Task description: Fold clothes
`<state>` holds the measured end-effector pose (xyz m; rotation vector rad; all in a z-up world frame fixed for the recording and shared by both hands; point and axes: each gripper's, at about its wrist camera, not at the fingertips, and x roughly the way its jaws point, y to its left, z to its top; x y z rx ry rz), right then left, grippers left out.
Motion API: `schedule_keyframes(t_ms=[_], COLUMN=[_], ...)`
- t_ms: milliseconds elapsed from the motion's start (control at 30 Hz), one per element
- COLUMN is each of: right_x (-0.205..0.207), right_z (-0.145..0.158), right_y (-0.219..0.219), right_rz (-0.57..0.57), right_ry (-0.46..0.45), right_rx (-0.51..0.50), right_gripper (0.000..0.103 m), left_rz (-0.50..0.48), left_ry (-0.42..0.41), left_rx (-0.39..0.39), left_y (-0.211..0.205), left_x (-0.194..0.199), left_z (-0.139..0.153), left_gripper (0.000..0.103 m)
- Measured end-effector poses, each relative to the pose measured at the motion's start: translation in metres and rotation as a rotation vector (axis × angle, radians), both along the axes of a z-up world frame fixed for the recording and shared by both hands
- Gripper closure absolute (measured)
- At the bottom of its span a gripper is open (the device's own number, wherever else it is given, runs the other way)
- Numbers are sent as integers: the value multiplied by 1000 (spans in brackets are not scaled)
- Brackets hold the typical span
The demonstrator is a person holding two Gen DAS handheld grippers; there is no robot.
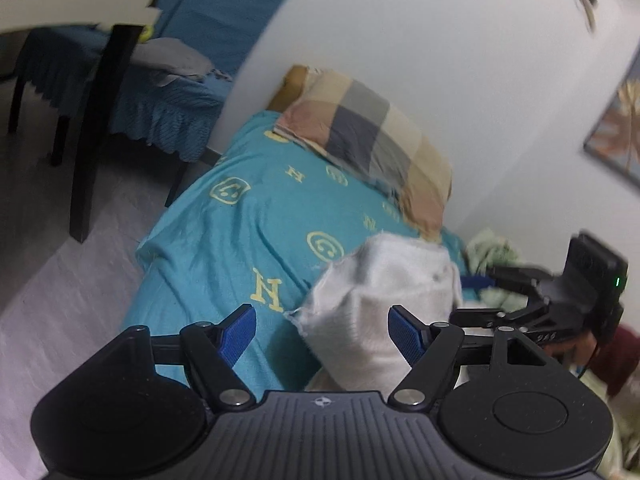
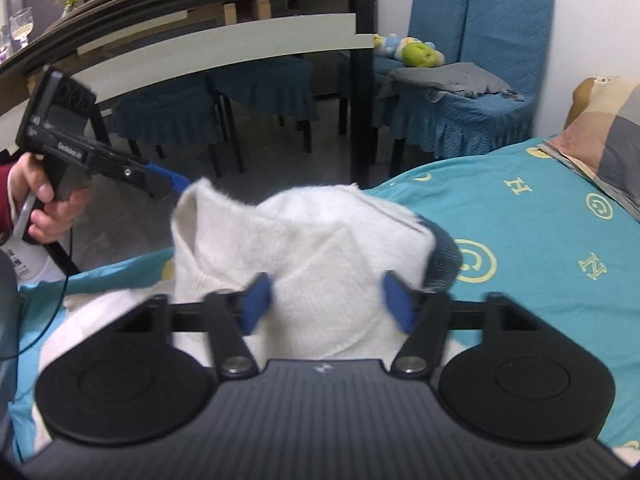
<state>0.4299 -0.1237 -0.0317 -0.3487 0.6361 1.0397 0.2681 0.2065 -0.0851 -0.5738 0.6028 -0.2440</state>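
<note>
bed [image 1: 224, 240] with teal sheet, yellow letters and smiley prints; it fills the middle of both views. dark dining table [image 2: 224, 12] and blue-covered chairs [image 2: 472, 92] stand beyond it on the floor. checked pillow [image 1: 372, 140] lies at the wall end of the bed. white knit garment [image 2: 288, 248] is bunched up in a raised heap on the sheet near the bed's edge, a grey-blue cuff [image 2: 444, 264] showing at its right side. left gripper [image 1: 322, 330]: jaws wide apart, blue pads either side of the heap's near end, nothing clamped. right gripper [image 2: 326, 300]: jaws wide apart, the garment lying between the pads, not pinched. small soft toy [image 2: 416, 54] rests on a chair seat.
</note>
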Motion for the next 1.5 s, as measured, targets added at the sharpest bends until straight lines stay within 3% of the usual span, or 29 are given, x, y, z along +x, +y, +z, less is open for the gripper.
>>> schedule_keyframes(t_ms=[67,167,233,367,533,600,700,800,900,1033,1133,1233,1367,1400,1500], right_x=[-15,-38,-52,-66,-28,3,54,103,142,162,161,138,95,80,16], right_z=[8,19,27,63,97,99,83,47,-6,-69,-90,-80,-50,-43,-28], right_y=[-5,-14,-20,-46,-81,-97,-112,-117,-124,-133,-129,-119,-114,-113,-107], right_rz=[-18,-45,-67,-261,-517,-640,-801,-926,-1013,-1080,-1117,-1116,-1098,-1098,-1088], right_ry=[-40,-99,-139,-247,-387,-389,-402,-383,-330,-224,-167,-200,-220,-214,-155], right_rx=[-5,-12,-14,58,110,147,125,48,-32,-39,9,64,134,154,206], right_gripper=[75,79,79,80,81,82,84,84,84,84,80,73,33,28,28], left_rz=[32,53,45,27,11,1,-19,-52,-79,-119,-145,-163,-177,-182,-197], left_ry=[-15,-37,-45,-83,-99,-88,-53,1,52,116,136,131,113,113,112], left_rx=[-58,-103,-96,-50,-27,-16,59,101,150,147,134,131,126,133,168], left_y=[1,-6,-12,-25,-31,-32,-37,-43,-50,-52,-51,-51,-49,-51,-59], left_x=[-5,-11,-14,-26,-29,-26,-16,-2,10,20,24,24,21,19,16], left_z=[-5,-11,-12,-7,-10,-16,-29,-45,-63,-83,-91,-95,-97,-95,-92], left_gripper=[28,28,29,29,29,29,29,29,29,30,30,28,27,27,29])
